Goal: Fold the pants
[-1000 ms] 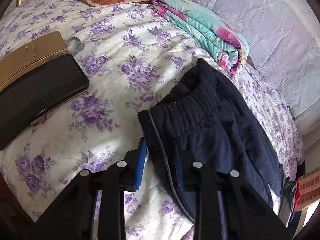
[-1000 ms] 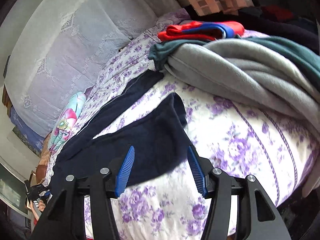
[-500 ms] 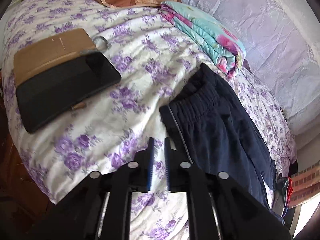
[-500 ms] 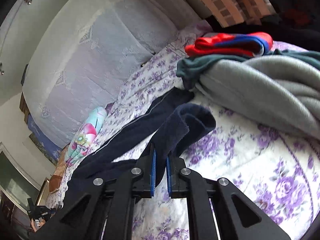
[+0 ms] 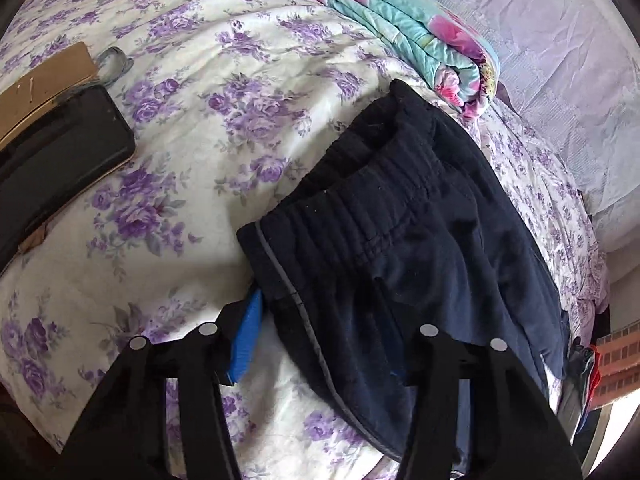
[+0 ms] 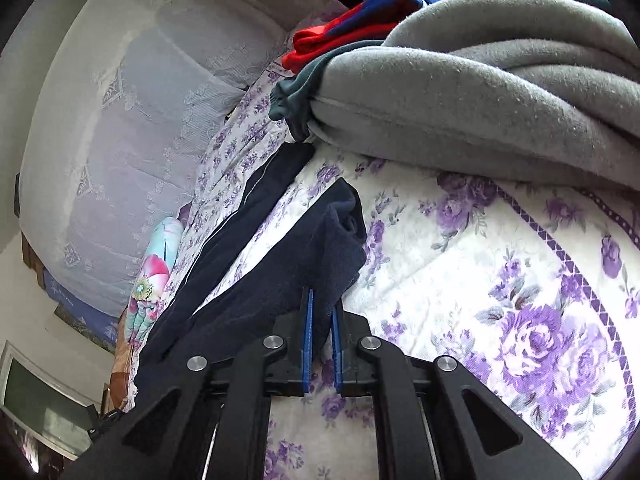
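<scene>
The navy pants (image 5: 408, 240) lie spread on the floral bed (image 5: 224, 128), waistband at the centre of the left wrist view, legs running off to the lower right. In the right wrist view 1 leg end (image 6: 316, 264) sits mid-frame, bunched and lifted a little off the sheet.

The right gripper (image 6: 321, 344) has its fingers closed together on that leg end. The left gripper (image 5: 320, 352) has its fingers wide apart, straddling the piped side seam just below the waistband at the bottom of the frame; it grips nothing.

To fold well, the left likely needs to close on both layers at the seam first, pinning the waist. Then the right can carry the hem toward the waistband, kept low and taut, clear of the grey blanket (image 6: 480, 80) at upper right.
</scene>
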The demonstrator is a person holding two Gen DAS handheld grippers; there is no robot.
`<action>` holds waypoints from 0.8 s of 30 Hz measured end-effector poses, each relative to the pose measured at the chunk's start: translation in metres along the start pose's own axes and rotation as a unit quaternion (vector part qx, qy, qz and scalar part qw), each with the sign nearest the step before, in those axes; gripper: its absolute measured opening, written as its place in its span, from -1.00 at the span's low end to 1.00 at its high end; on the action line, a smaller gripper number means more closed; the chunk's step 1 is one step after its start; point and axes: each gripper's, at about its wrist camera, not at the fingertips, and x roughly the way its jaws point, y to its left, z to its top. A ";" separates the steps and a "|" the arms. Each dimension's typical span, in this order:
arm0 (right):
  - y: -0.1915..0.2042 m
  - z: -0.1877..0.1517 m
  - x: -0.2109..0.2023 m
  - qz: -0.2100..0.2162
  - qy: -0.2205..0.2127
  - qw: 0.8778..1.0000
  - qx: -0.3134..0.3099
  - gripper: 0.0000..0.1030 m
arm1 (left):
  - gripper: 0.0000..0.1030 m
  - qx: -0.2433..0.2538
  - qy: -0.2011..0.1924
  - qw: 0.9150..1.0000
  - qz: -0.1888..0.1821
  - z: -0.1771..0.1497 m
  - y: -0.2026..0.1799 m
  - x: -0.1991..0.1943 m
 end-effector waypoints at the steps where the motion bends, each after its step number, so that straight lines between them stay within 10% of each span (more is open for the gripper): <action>1: 0.003 0.001 -0.001 0.000 -0.002 1.000 -0.005 -0.84 | -0.18 -0.004 -0.001 1.000 -0.009 0.000 0.002 -0.002; 2: 0.006 0.002 -0.002 0.000 -0.005 1.000 -0.010 -0.84 | -0.44 -0.008 -0.005 1.000 -0.013 -0.001 0.003 -0.005; 10: 0.044 0.009 -0.026 -0.007 -0.024 0.997 -0.078 -0.84 | -0.49 -0.019 -0.057 0.994 -0.086 -0.013 0.014 -0.082; 17: -0.003 -0.006 -0.014 -0.064 0.056 0.996 -0.037 -0.56 | -0.36 -0.027 0.003 0.999 -0.030 -0.034 0.048 -0.040; 24: 0.004 0.013 -0.050 -0.119 -0.015 0.990 -0.076 -0.27 | 0.12 -0.003 -0.113 0.992 0.051 -0.041 0.051 -0.098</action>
